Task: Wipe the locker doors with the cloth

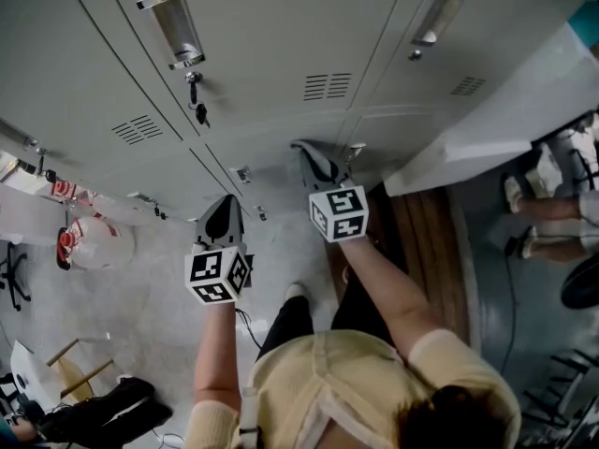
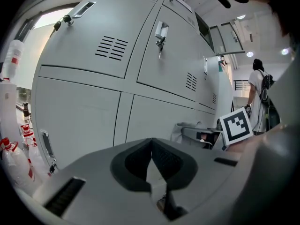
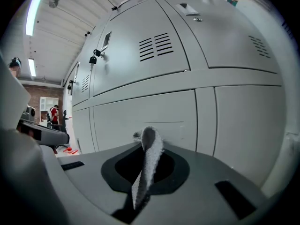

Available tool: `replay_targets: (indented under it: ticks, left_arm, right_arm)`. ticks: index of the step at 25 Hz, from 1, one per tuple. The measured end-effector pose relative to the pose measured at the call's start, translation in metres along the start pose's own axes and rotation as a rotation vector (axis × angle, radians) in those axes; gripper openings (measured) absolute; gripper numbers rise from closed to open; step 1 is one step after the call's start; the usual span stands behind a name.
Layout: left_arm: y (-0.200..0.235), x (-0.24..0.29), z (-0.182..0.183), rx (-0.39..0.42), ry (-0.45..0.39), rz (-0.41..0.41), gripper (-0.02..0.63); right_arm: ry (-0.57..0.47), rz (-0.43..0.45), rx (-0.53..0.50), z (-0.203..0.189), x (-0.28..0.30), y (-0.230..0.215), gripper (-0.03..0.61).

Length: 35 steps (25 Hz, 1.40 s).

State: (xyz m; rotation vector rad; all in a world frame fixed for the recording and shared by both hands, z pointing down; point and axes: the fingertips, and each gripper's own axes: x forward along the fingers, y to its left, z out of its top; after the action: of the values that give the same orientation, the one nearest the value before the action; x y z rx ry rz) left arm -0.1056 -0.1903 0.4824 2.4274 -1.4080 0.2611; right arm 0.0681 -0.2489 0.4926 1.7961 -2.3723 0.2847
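A bank of grey locker doors fills the top of the head view, and both gripper views look at it from close by. My right gripper points at a lower door and is shut on a strip of white mesh cloth, which sticks up between its jaws. My left gripper hangs lower and to the left, a little off the doors. Its jaws are shut with nothing between them. The right gripper's marker cube shows in the left gripper view.
Keys hang from a lock on an upper door. White plastic bags with red print sit at the left by the lockers. A wooden board lies at the right. A black bag is on the floor. A person stands far off.
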Motion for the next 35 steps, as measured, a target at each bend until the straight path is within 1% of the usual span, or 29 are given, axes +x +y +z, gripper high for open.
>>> replay_targets:
  ticks: [9,20,23,28,31,35]
  left_arm:
    - [-0.024,0.017,0.003,0.010,0.006,-0.046,0.003]
    - [-0.044,0.030,0.001,0.020,0.015,-0.086,0.003]
    - [-0.044,0.028,-0.001,0.018,0.013,-0.085,0.003]
    - [-0.037,0.018,-0.005,0.005,0.007,-0.070,0.003]
    - [-0.025,0.010,-0.006,-0.006,0.000,-0.045,0.003]
    - [-0.008,-0.003,-0.011,-0.023,-0.001,-0.003,0.003]
  right_arm:
    - [0.002,-0.074,0.023,-0.003,-0.013,-0.041,0.015]
    - [0.010,-0.121,0.036,-0.005,-0.027,-0.068,0.015]
    - [0.000,-0.101,0.039,-0.003,-0.030,-0.064,0.015]
    - [-0.013,-0.055,0.068,-0.010,-0.036,-0.042,0.015]
    - [-0.002,-0.023,0.076,-0.015,-0.034,-0.024,0.015]
    - [0.015,0.031,0.059,-0.022,-0.026,0.003,0.015]
